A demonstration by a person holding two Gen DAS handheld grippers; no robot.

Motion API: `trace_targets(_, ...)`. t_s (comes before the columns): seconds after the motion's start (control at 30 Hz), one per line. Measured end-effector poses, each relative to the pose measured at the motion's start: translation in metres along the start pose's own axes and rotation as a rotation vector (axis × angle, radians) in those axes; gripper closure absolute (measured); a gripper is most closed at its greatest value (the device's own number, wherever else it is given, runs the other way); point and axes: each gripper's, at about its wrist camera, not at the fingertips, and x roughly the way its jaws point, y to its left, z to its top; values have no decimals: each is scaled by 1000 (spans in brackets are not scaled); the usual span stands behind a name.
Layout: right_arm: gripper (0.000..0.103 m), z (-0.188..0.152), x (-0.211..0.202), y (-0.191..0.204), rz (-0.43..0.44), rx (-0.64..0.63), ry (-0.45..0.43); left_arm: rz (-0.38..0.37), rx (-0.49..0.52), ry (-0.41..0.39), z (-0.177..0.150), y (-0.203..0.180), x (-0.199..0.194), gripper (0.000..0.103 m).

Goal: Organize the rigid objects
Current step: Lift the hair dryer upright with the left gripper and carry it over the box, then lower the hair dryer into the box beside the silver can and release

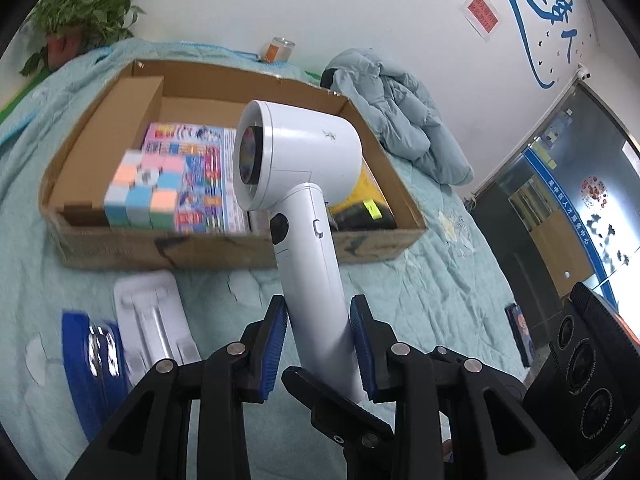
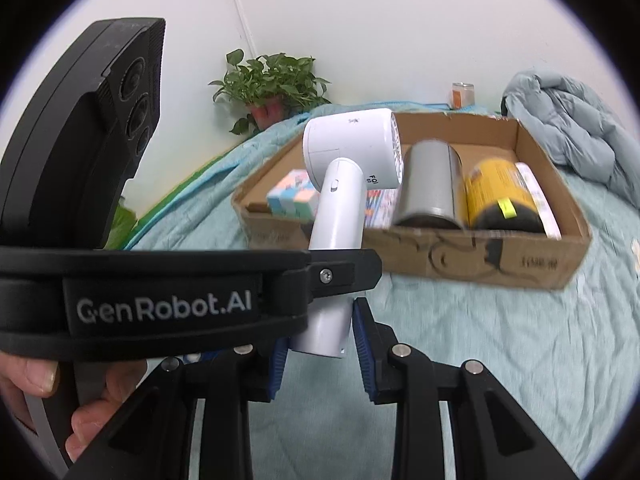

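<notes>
The left gripper clamps the handle of a white hair dryer, held upright above the teal quilt, in front of the cardboard box. The right gripper pinches the handle's lower end. The box holds a pastel puzzle cube.

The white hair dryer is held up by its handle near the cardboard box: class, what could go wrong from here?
1. Both tongs grip only the low handle of the hair dryer, so its heavy head may tip or slip.
2. The cardboard box looks crowded: the silver can, yellow can and cube leave little room.
</notes>
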Motion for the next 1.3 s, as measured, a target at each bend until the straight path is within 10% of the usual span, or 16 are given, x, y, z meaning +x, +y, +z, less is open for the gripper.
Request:
trace_targets(0.5, 74, 89, 89, -31, 34, 95, 65, 68, 10, 72, 126, 53, 63, 74)
trace_targets(0.93, 73, 87, 122, -42, 8, 206, 182, 79, -13, 177, 121, 77, 105, 72)
trace_targets(1.3, 71, 80, 101, -45, -5, 229, 145, 52, -13, 110, 111, 73, 76, 65)
